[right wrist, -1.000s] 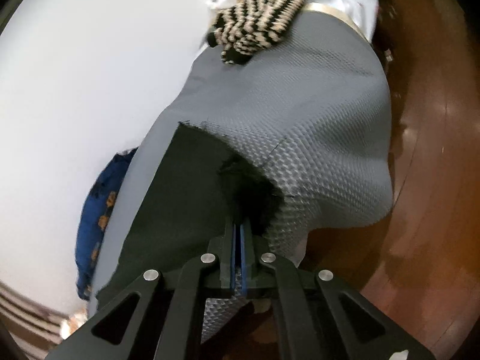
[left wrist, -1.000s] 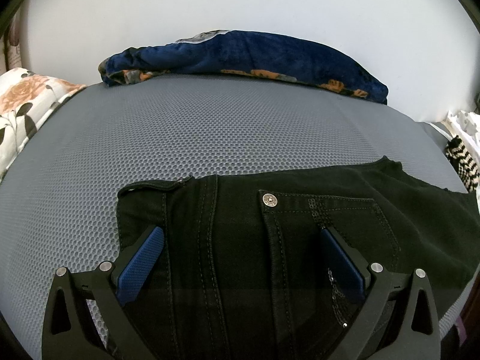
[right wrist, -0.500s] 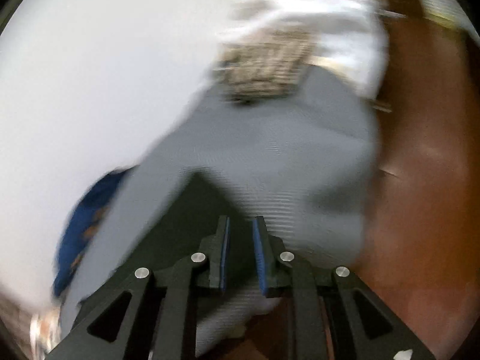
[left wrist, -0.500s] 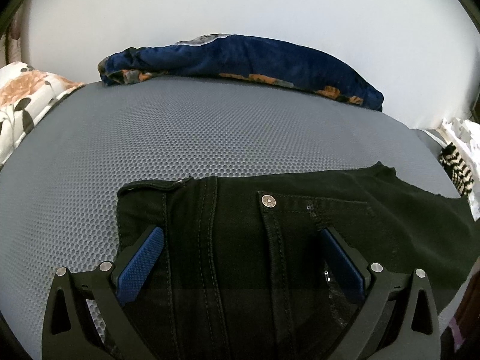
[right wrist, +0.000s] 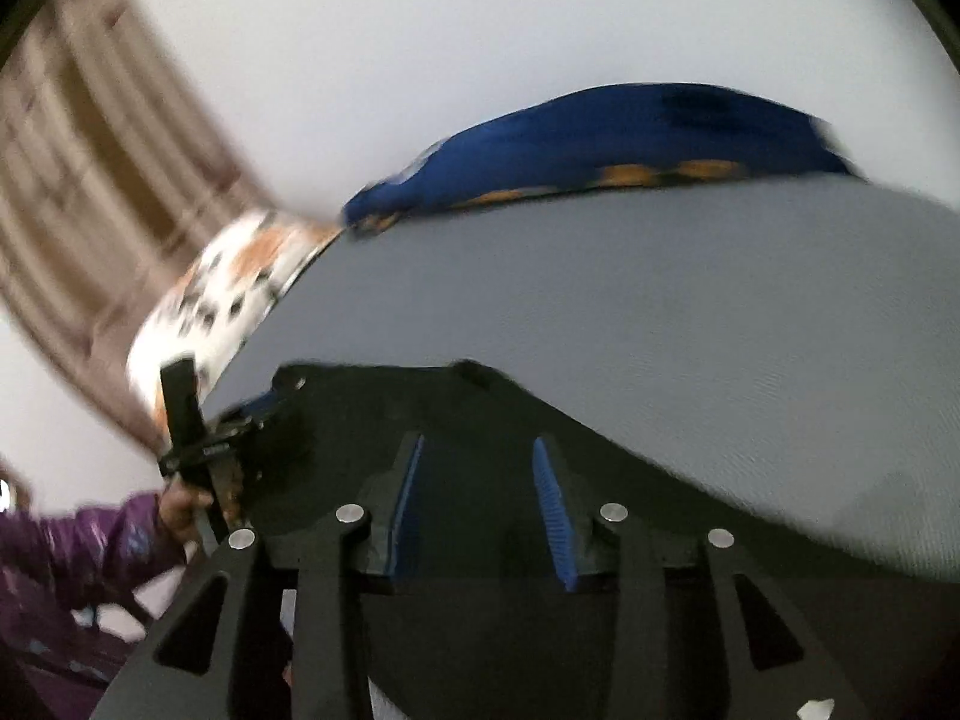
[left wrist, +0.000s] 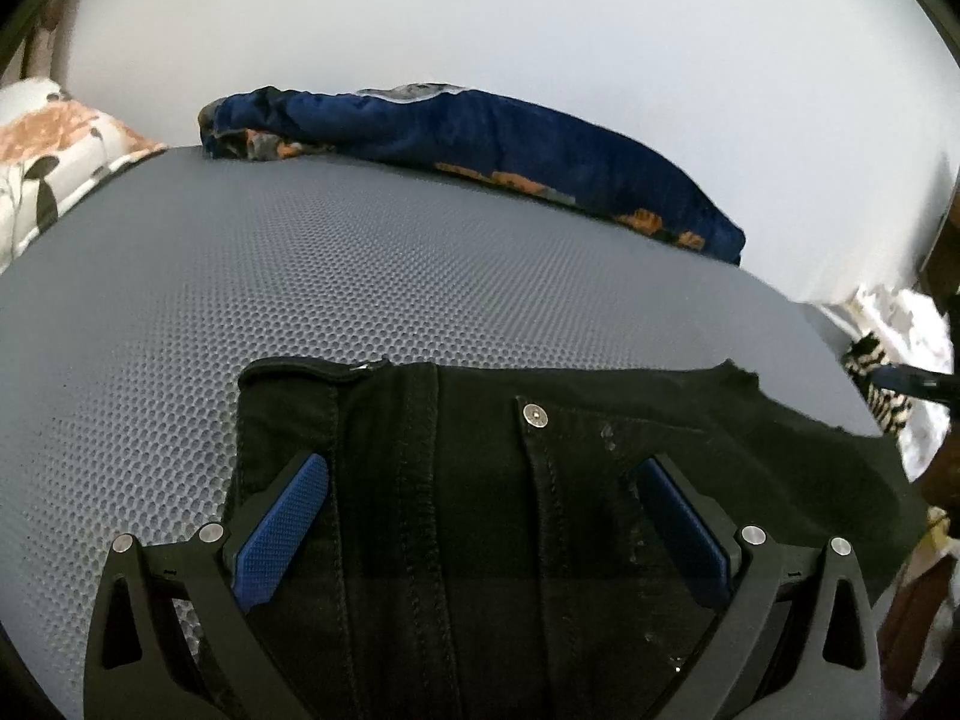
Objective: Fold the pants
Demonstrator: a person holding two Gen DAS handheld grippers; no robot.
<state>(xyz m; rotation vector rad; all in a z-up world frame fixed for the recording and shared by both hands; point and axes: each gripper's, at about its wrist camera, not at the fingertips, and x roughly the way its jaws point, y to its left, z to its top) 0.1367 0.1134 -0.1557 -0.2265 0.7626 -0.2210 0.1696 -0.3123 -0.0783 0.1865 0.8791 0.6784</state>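
Note:
Black pants (left wrist: 480,480) lie flat on the grey mesh bed surface (left wrist: 300,276), waistband with a silver button toward the far side. My left gripper (left wrist: 480,516) is open wide, its blue pads (left wrist: 282,528) resting over the waist area with fabric between the fingers. In the blurred right wrist view the pants (right wrist: 456,414) lie ahead, and my right gripper (right wrist: 480,498) is open and empty just above them. The left gripper also shows in the right wrist view (right wrist: 198,444) at the left, held by a hand.
A dark blue floral blanket (left wrist: 480,132) lies at the far edge of the bed against a white wall. A floral pillow (left wrist: 48,168) sits at the left. Striped and white cloth (left wrist: 882,372) lies at the right edge.
My right gripper let go of the pants leg, opened, and swung round to face across the bed. My left gripper stayed open over the waist.

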